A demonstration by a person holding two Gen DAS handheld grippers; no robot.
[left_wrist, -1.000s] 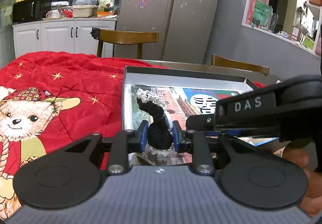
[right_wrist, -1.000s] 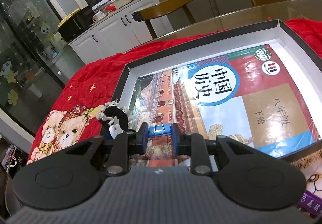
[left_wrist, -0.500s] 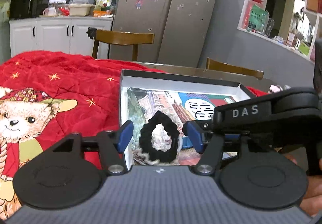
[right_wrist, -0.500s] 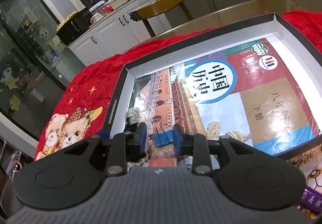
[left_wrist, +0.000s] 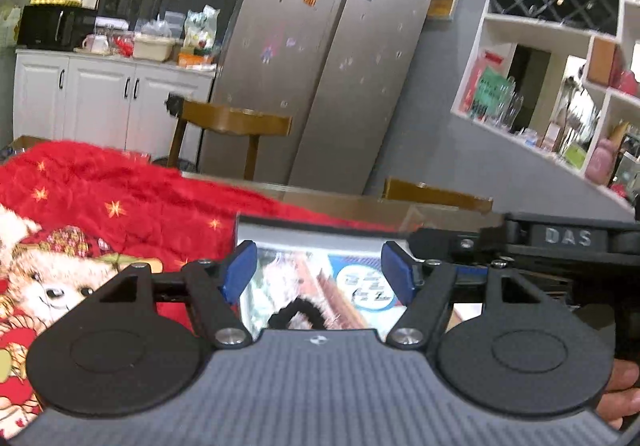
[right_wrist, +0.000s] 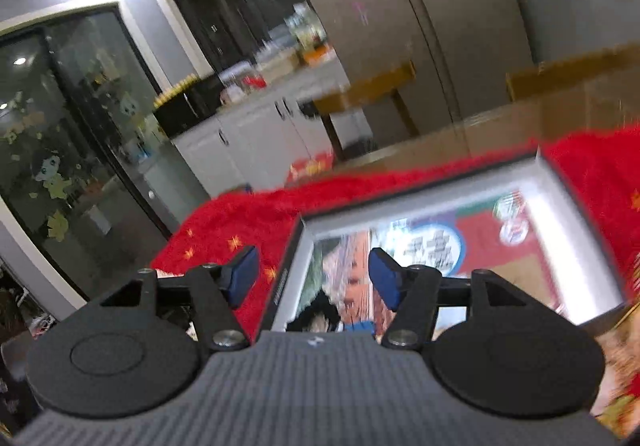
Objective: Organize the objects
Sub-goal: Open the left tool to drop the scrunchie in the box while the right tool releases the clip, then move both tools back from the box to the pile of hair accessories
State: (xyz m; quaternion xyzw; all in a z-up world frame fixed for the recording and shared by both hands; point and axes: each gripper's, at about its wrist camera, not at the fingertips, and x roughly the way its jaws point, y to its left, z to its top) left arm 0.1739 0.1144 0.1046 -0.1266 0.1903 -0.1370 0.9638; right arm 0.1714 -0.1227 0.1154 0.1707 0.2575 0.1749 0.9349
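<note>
A black-rimmed white box lies on the red blanket and holds a colourful book. A black hair scrunchie lies on the book at the box's near left corner. A blue binder clip lies beside it. My left gripper is open and empty, above the scrunchie. My right gripper is open and empty, above the clip and the box's left rim. The right gripper's black body shows at the right of the left wrist view.
A red blanket with a teddy bear print covers the table. Wooden chairs stand behind the table. A steel fridge, white cabinets and wall shelves are further back.
My left gripper let go of the scrunchie and opened wide; my right gripper let go of the blue clip and opened. Both lifted and tilted up away from the box.
</note>
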